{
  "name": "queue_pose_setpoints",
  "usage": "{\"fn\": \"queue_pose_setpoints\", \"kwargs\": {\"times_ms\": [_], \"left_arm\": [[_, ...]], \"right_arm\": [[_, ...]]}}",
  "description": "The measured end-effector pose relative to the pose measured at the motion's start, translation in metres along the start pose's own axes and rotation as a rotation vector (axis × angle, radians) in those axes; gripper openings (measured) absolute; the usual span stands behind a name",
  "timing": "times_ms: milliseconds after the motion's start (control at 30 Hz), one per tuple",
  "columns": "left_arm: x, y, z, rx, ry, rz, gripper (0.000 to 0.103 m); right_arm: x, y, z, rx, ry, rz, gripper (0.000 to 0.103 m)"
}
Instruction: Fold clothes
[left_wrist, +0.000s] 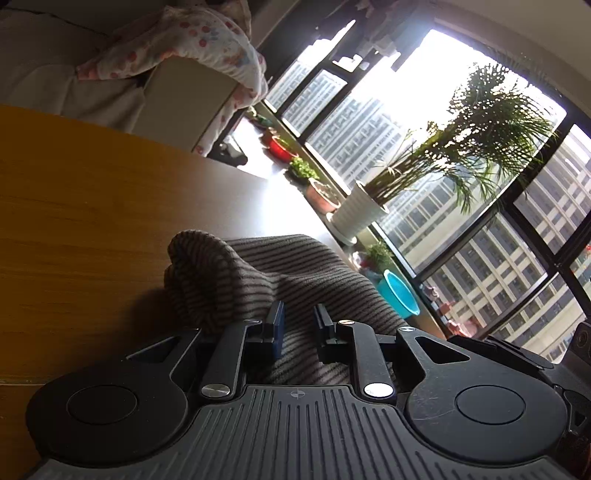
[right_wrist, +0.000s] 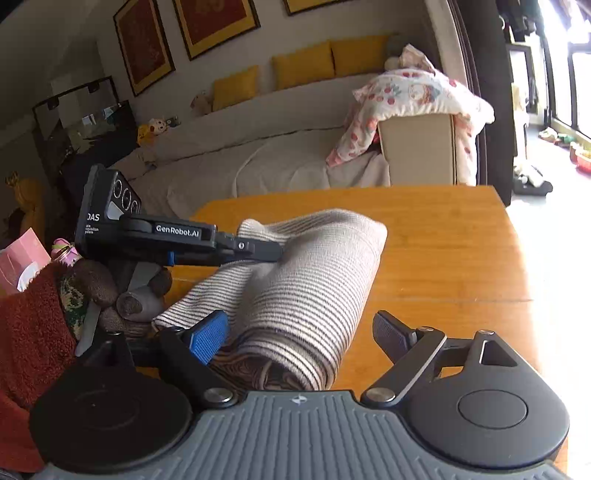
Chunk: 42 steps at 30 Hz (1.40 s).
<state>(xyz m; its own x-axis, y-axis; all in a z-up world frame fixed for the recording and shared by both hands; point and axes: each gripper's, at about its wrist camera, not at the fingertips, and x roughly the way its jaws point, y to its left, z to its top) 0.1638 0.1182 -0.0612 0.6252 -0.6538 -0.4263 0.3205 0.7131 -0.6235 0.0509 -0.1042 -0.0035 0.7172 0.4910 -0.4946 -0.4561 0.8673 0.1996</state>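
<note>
On wooden table (right_wrist: 443, 240) before sofa (right_wrist: 258, 147): striped garment (right_wrist: 314, 280); left claw (left_wrist: 299, 325) parted slightly, right claw (right_wrist: 299, 332) wide, neither gripping

A soft knit garment with thin dark and cream stripes (right_wrist: 314, 280) lies bunched on the orange-brown wooden table (right_wrist: 443, 236), folded over itself into a thick roll with 1 rounded end toward the table's far edge. Its near end shows loose layered folds. From the other side the striped cloth (left_wrist: 258, 280) humps up near the table's window-side edge.
</note>
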Motion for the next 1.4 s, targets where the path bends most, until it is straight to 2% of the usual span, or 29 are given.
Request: {"fn": "queue_pose_setpoints", "kwargs": {"times_ms": [100, 167, 233, 333, 400, 433, 467, 500, 533, 633, 733, 900, 1167, 1267, 1333, 1400], "left_arm": [[0.000, 0.001, -0.001, -0.007, -0.006, -0.002, 0.020], [-0.001, 0.001, -0.001, -0.012, -0.006, -0.005, 0.020], [-0.002, 0.002, 0.000, -0.013, -0.004, -0.007, 0.019], [-0.004, 0.001, 0.001, -0.010, -0.001, -0.007, 0.019], [-0.008, -0.003, 0.004, 0.001, -0.002, 0.006, 0.020], [-0.012, -0.009, 0.006, 0.024, -0.016, 0.023, 0.023], [-0.017, -0.015, 0.008, 0.046, -0.031, 0.040, 0.027], [-0.020, -0.022, 0.011, 0.079, -0.048, 0.068, 0.038], [-0.023, -0.028, 0.014, 0.111, -0.065, 0.096, 0.042], [-0.013, -0.031, 0.022, 0.164, -0.040, 0.200, 0.038], [0.002, -0.023, 0.022, 0.180, 0.006, 0.247, 0.030], [0.001, -0.026, 0.018, 0.233, 0.001, 0.268, 0.030], [-0.002, -0.026, 0.018, 0.223, -0.006, 0.278, 0.031], [-0.014, -0.030, 0.015, 0.184, -0.026, 0.282, 0.040], [-0.026, -0.037, 0.005, 0.181, -0.045, 0.275, 0.052], [-0.033, -0.040, -0.007, 0.186, -0.037, 0.271, 0.054]], "right_arm": [[-0.003, 0.015, 0.017, -0.050, -0.111, 0.001, 0.103], [0.010, 0.024, 0.016, -0.044, -0.103, 0.023, 0.103], [0.034, 0.035, 0.007, -0.048, -0.038, 0.039, 0.103], [0.059, 0.062, -0.017, -0.151, -0.016, -0.134, 0.103], [0.067, 0.075, -0.029, -0.197, -0.009, -0.210, 0.103], [0.069, 0.077, -0.030, -0.190, 0.000, -0.227, 0.103], [0.070, 0.077, -0.028, -0.171, 0.008, -0.230, 0.103], [0.071, 0.075, -0.027, -0.161, 0.011, -0.229, 0.103], [0.071, 0.074, -0.027, -0.155, 0.014, -0.227, 0.103], [0.071, 0.076, -0.032, -0.186, 0.002, -0.239, 0.103], [0.071, 0.078, -0.035, -0.223, -0.003, -0.242, 0.103], [0.056, 0.069, -0.023, -0.215, 0.018, -0.188, 0.103], [0.064, 0.076, -0.046, -0.292, 0.019, -0.247, 0.103], [0.065, 0.077, -0.046, -0.290, 0.023, -0.245, 0.103], [0.065, 0.076, -0.047, -0.295, 0.025, -0.245, 0.103], [0.066, 0.076, -0.050, -0.305, 0.034, -0.248, 0.103]]}}
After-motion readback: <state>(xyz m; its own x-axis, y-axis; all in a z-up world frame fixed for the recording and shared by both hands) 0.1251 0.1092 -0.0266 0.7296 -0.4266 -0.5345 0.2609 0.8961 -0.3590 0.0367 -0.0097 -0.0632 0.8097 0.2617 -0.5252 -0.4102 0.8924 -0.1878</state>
